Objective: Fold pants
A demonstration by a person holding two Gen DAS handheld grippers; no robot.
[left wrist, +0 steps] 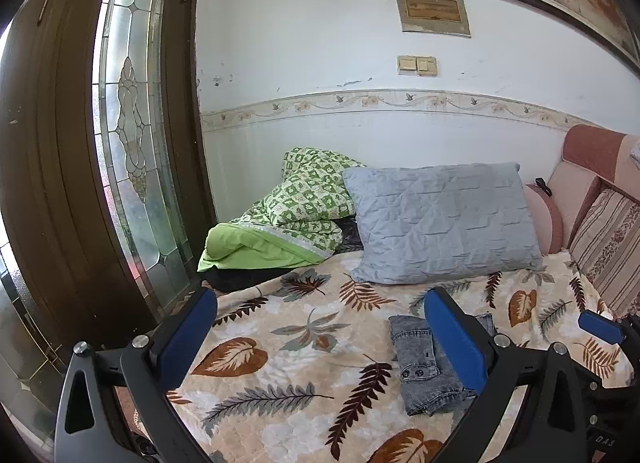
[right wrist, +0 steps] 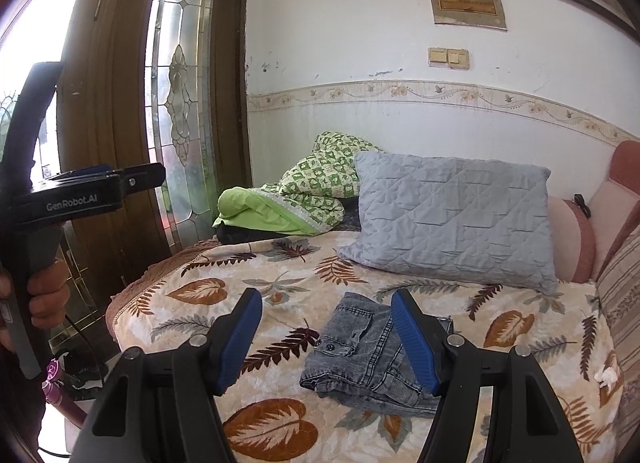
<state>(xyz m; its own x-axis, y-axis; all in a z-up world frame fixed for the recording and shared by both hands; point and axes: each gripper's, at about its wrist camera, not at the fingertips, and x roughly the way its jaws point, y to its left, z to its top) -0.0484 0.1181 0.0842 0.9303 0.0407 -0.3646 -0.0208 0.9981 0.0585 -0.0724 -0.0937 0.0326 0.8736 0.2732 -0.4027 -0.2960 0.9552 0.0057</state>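
A folded pair of grey washed-denim pants [right wrist: 372, 359] lies on a beige leaf-patterned blanket [right wrist: 280, 275] covering a bed, in front of a quilted grey-blue pillow [right wrist: 452, 219]. Above the near edge, the left gripper [left wrist: 320, 339] and the right gripper [right wrist: 326, 337] hang with blue-padded jaws spread wide, holding nothing. A crumpled green patterned quilt [right wrist: 316, 187] sits at the far left.

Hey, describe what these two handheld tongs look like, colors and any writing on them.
Both tongs, left and right, have black plastic frames with silver bolts and ribbed blue pads. The left one's black body reads "GenRobot.AI" in white, on a grey handle.
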